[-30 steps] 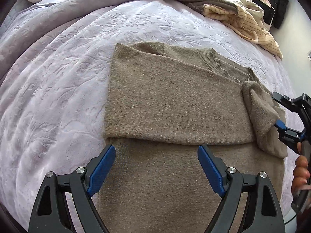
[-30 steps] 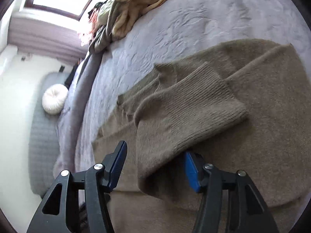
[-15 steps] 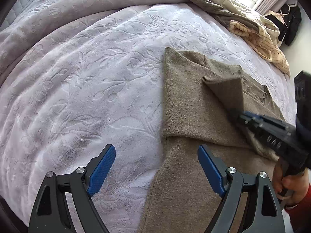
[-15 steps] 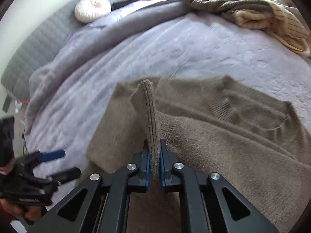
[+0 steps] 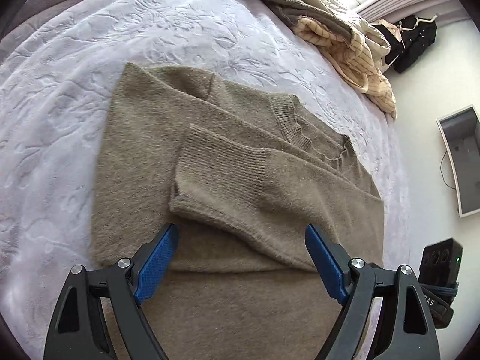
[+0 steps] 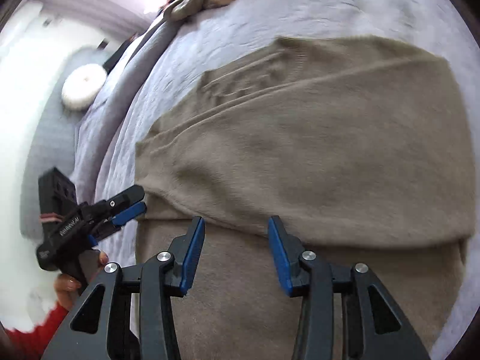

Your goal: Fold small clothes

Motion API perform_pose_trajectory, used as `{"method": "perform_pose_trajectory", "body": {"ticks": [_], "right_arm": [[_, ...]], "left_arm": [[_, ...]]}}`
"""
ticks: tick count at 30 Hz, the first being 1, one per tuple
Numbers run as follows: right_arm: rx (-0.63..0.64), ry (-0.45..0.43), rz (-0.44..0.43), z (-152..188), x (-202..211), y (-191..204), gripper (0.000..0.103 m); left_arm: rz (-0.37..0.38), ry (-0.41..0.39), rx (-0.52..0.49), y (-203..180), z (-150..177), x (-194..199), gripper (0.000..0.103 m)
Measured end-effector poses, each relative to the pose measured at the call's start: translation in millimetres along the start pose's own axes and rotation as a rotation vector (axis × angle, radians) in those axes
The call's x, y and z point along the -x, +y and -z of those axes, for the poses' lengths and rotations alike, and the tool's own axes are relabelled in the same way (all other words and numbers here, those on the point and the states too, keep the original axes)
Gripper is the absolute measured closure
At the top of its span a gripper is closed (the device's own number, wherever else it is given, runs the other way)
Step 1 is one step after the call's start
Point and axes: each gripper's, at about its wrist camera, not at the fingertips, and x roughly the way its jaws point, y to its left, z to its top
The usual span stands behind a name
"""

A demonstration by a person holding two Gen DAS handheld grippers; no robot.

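A taupe knit sweater (image 5: 228,162) lies flat on the lavender bedspread (image 5: 75,60), both sleeves folded across its chest; the top sleeve's ribbed cuff (image 5: 216,159) points left. My left gripper (image 5: 241,258) is open and empty, just above the sweater below the folded sleeve. It also shows in the right wrist view (image 6: 132,204) at the sweater's left edge. My right gripper (image 6: 235,249) is open and empty, low over the sweater (image 6: 315,156) body below the folded sleeve. Its black body (image 5: 439,273) shows at the lower right of the left wrist view.
A heap of cream striped and grey clothes (image 5: 336,27) lies at the far side of the bed. A round white cushion (image 6: 84,90) rests by the grey headboard. A dark bag (image 5: 417,39) hangs on the wall past the bed.
My right gripper let go of the sleeve cuff it was pinching; the sleeve now lies flat across the sweater. Both grippers have shifted and now hover over the lower body.
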Motion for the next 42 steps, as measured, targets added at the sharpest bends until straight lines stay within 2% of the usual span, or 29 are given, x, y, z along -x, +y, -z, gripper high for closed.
{"method": "perform_pose_trajectory", "body": {"ticks": [4, 5, 6, 8, 9, 10, 11, 14, 16, 18, 19, 21, 23, 24, 25, 29, 31, 35, 42], "right_arm": [[-0.271, -0.120, -0.034, 2, 36, -64, 0.056], [-0.328, -0.140, -0.046, 2, 39, -76, 0.056], [-0.391, -0.159, -0.076, 2, 40, -89, 0.056], [-0.485, -0.185, -0.131, -3, 37, -106, 0.056], [-0.517, -0.189, -0.136, -6, 35, -110, 0.069], [-0.521, -0.186, -0.124, -9, 34, -112, 0.099], [-0.501, -0.187, -0.117, -13, 40, -113, 0.102], [-0.391, -0.191, -0.130, -19, 57, -105, 0.102], [-0.393, -0.151, -0.162, -12, 61, -105, 0.100], [-0.420, -0.116, -0.138, -1, 62, -108, 0.095], [-0.434, -0.106, -0.129, 3, 60, -110, 0.073], [-0.456, -0.128, -0.142, 9, 58, -117, 0.039], [-0.475, -0.172, -0.162, 3, 52, -123, 0.043], [-0.480, -0.186, -0.144, -1, 50, -125, 0.072], [-0.476, -0.184, -0.110, -6, 50, -127, 0.097], [-0.320, -0.193, -0.016, -15, 61, -117, 0.097], [-0.270, -0.173, 0.040, -10, 60, -122, 0.097], [-0.322, -0.143, -0.020, -6, 49, -146, 0.099], [-0.285, -0.134, -0.011, -4, 55, -141, 0.094]], "left_arm": [[0.010, -0.025, 0.051, -2, -16, -8, 0.019], [0.010, -0.024, 0.062, 1, -19, -10, 0.037], [0.014, -0.006, 0.069, 4, -21, -13, 0.065], [0.018, 0.033, 0.079, 9, -24, -22, 0.095], [0.016, 0.034, 0.077, 10, -24, -23, 0.095], [0.013, 0.023, 0.067, 9, -22, -21, 0.095], [0.009, 0.011, 0.048, 7, -20, -17, 0.095], [-0.010, -0.028, -0.023, -3, -13, -4, 0.095], [-0.019, -0.023, -0.035, -4, -11, -6, 0.095], [-0.022, -0.014, -0.022, 0, -12, -10, 0.095], [-0.019, -0.013, -0.011, 1, -12, -12, 0.095], [-0.020, -0.016, -0.001, 3, -12, -13, 0.095], [-0.028, -0.019, -0.010, 2, -12, -12, 0.095], [-0.032, -0.024, -0.019, 0, -11, -10, 0.095], [-0.034, -0.028, -0.031, -2, -10, -7, 0.095], [-0.048, -0.030, -0.082, -10, -1, -2, 0.095], [-0.071, -0.002, -0.083, -4, 5, -11, 0.095], [-0.070, -0.009, -0.082, 8, 13, -12, 0.095], [-0.219, -0.030, -0.136, 25, 19, 17, 0.094]]}}
